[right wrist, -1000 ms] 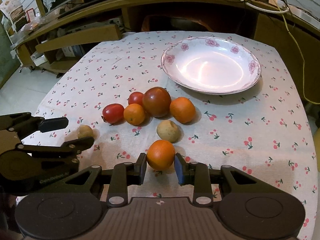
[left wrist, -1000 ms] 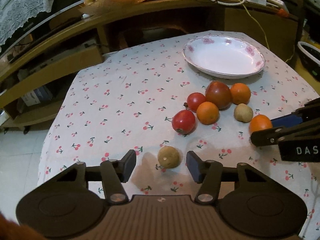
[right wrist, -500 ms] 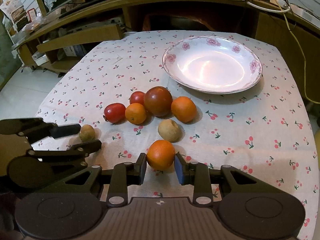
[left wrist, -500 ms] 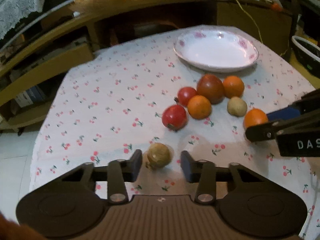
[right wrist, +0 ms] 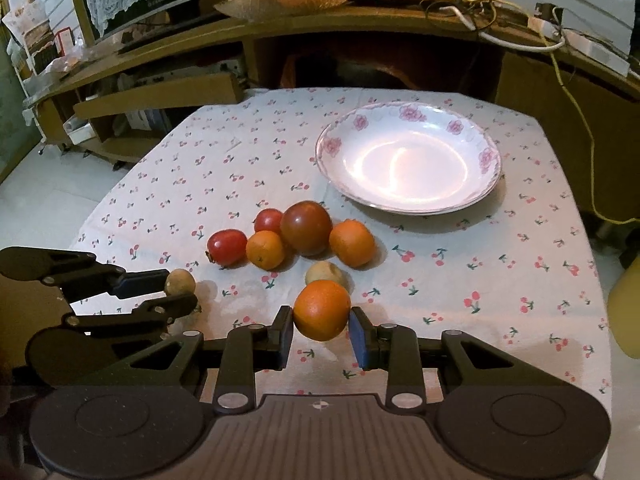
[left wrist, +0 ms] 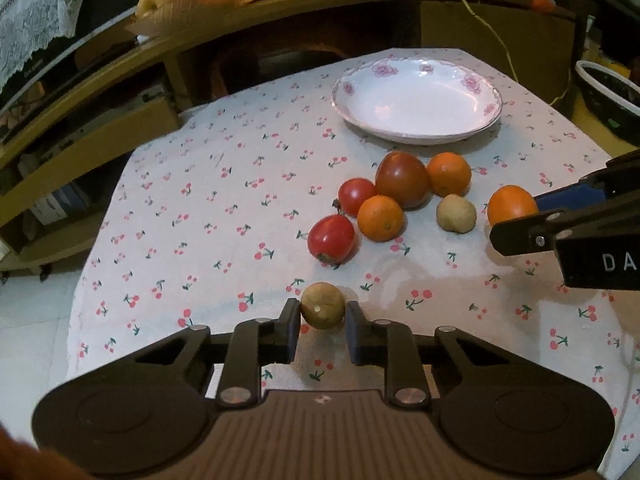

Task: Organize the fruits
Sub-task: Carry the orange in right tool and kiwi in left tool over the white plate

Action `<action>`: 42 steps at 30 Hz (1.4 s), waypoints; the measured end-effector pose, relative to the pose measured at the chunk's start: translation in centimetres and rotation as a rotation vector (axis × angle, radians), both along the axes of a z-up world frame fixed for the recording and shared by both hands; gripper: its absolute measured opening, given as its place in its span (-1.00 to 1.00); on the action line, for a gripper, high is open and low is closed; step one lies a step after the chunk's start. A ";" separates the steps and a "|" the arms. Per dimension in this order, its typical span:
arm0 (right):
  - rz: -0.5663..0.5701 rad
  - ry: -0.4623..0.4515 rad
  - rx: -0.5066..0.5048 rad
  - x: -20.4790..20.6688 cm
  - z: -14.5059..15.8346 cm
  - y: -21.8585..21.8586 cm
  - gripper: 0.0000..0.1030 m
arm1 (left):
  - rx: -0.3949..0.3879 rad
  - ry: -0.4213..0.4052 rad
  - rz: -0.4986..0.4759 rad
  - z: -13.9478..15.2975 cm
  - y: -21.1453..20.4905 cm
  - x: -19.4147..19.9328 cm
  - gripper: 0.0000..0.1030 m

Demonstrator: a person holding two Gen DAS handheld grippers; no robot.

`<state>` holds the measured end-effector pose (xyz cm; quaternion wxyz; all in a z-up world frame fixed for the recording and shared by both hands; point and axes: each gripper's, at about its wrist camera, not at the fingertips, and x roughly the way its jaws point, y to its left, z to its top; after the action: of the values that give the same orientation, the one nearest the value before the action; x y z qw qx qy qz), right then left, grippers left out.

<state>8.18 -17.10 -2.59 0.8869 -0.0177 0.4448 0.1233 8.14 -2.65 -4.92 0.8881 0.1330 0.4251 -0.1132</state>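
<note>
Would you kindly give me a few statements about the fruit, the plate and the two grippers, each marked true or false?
1. The floral plate holds no fruit. True.
2. The left gripper is closed on a red tomato. False: it is closed on a small brown fruit.
3. The right gripper has an orange between its fingers. True.
4. The large dark tomato lies on the plate. False: it lies on the tablecloth, in the cluster of fruit in front of the plate.
5. Only one pale brown fruit is on the table. False: a second one lies beside the cluster.
</note>
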 end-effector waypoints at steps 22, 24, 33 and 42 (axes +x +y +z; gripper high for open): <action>-0.062 -0.126 0.003 4.6 3.5 -2.7 -0.39 | 0.028 -0.132 -0.160 5.0 -6.1 5.6 -0.43; -0.065 -0.129 0.000 5.2 3.4 -3.0 -0.39 | 0.032 -0.136 -0.173 5.0 -6.6 6.2 -0.43; -0.071 -0.111 -0.017 7.9 2.5 -3.6 -0.39 | 0.037 -0.130 -0.180 4.5 -7.7 9.0 -0.43; -0.081 -0.082 -0.031 10.2 1.3 -4.3 -0.39 | 0.013 -0.101 -0.162 3.4 -8.0 11.7 -0.43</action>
<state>18.42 -21.36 -1.26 0.9082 -0.0185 0.4103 0.0798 19.80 -10.64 -1.49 0.8955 0.1782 0.3682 -0.1752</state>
